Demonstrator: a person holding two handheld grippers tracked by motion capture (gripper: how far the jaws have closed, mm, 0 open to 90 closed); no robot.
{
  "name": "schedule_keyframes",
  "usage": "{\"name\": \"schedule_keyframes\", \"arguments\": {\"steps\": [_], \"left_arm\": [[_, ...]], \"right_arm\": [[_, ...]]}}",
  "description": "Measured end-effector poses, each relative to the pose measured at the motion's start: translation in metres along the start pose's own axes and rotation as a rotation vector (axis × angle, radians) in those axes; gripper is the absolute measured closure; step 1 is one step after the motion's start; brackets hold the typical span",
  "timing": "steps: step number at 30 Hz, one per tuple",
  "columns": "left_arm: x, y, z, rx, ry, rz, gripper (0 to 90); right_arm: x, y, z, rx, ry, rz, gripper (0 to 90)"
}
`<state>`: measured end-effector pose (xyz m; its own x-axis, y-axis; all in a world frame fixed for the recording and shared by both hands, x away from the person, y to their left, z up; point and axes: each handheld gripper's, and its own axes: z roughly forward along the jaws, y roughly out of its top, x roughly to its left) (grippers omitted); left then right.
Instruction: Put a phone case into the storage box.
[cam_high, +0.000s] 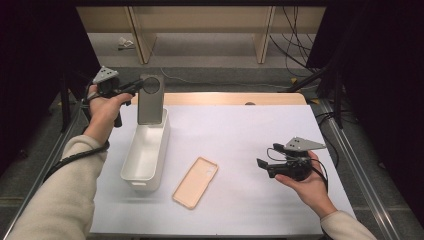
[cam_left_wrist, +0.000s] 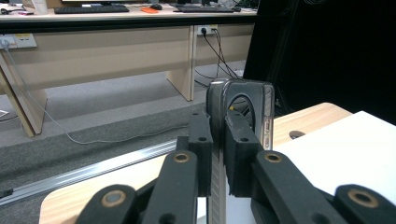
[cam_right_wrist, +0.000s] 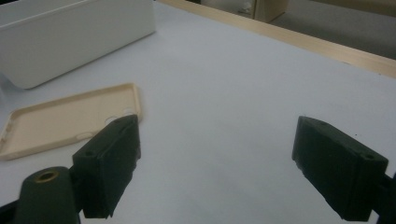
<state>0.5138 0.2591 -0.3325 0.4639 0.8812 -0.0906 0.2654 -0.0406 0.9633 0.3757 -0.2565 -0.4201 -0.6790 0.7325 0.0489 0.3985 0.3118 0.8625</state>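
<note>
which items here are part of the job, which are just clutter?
In play:
- grey phone, upright, clamped by the left gripper above the white bin's far end
- white bin
- beige phone case, flat on the white mat
- right gripper, open, holding nothing

Lying about:
- cables on the floor behind the table
- wooden desk legs

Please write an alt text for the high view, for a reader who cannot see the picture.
The left gripper holds a grey phone upright over the far end of a white bin on a white table. A beige phone case lies flat beside the bin, and the right gripper hovers open at the right, holding nothing.
</note>
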Motion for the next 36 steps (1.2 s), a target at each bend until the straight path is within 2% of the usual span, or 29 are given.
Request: {"name": "schedule_keyframes", "arguments": {"steps": [36], "left_arm": [[0.001, -0.009, 0.017, 0.036, 0.005, 0.016, 82.1]], "right_arm": [[0.000, 0.000, 0.000, -0.001, 0.000, 0.003, 16.2]]}}
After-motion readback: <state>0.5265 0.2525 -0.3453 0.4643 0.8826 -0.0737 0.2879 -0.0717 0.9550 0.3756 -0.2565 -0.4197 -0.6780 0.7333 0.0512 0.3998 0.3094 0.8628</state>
